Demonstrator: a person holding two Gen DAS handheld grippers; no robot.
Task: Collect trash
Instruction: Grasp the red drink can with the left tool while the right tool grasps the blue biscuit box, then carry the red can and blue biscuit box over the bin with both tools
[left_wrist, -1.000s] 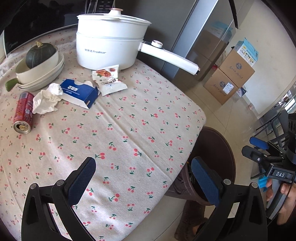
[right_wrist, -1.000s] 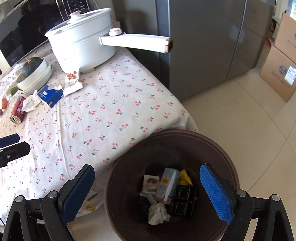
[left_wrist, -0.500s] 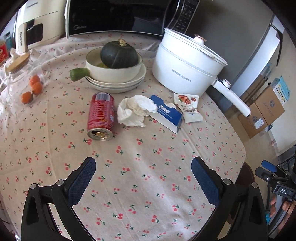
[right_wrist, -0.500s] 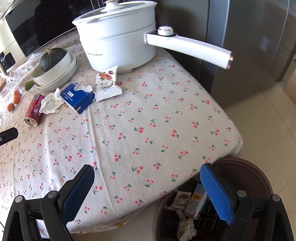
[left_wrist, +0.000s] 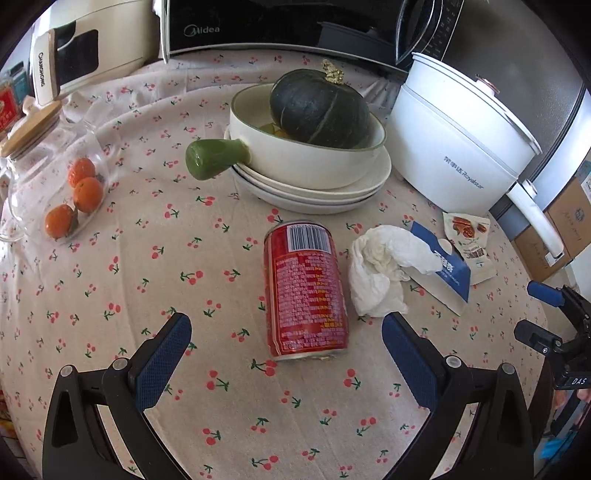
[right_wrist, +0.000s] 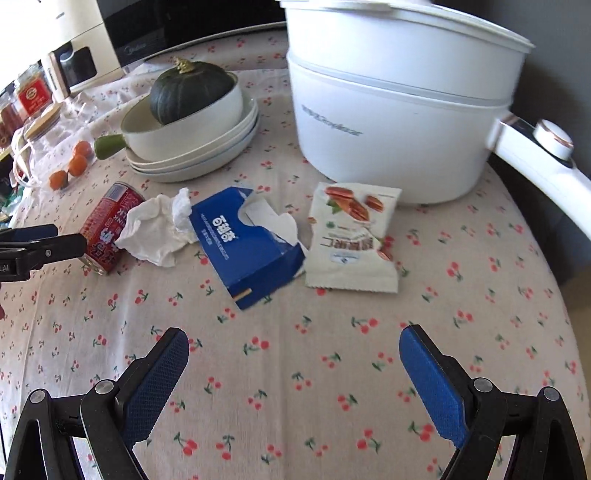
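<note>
Both empty and spread wide for a pickup, the left gripper straddles the toppled red drink can while the right gripper faces the torn blue tissue box

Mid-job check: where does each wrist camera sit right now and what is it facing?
Left wrist: behind the open left claw, angled down at the red can lying on the table; the right claw shows at the right edge.
Right wrist: behind the open right claw, facing the blue tissue box and snack packet.
Shared: can, crumpled tissue, box, packet, white pot.
</note>
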